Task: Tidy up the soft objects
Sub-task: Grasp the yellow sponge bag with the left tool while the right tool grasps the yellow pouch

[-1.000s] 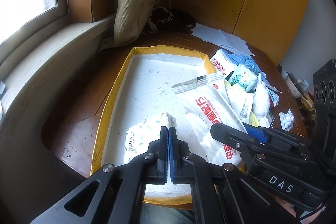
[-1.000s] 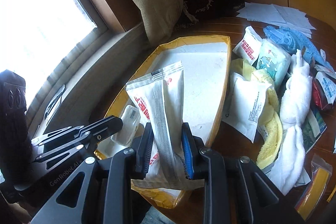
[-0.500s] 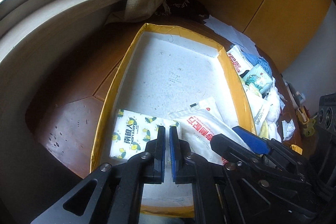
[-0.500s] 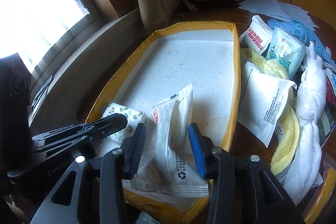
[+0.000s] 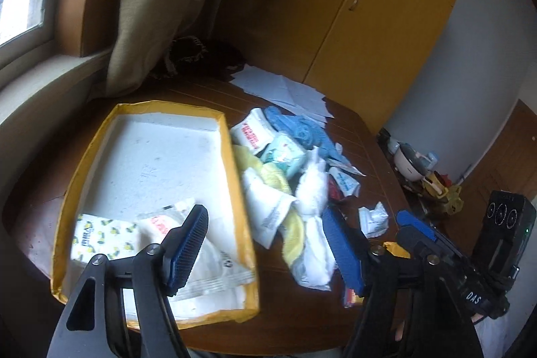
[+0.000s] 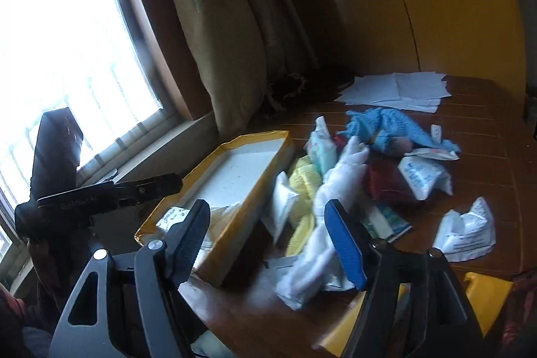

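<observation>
Yellow-rimmed tray (image 5: 72, 190) on brown table (image 5: 302, 317) holds lemon-print packet (image 5: 100, 240) and white pouch with red lettering (image 5: 214, 264), both behind left finger of left gripper (image 5: 265, 247). Left gripper jaws just opened wide, nothing between pads. Right gripper (image 6: 268, 244) jaws likewise just opened wide, empty; white towel (image 6: 335, 190) lies beyond gap between its fingers. Heap of remaining soft items beside tray: yellow cloth (image 5: 268, 176), blue cloth (image 5: 302, 130), white packets (image 6: 423, 173). Papers (image 5: 285, 86) beyond heap.
</observation>
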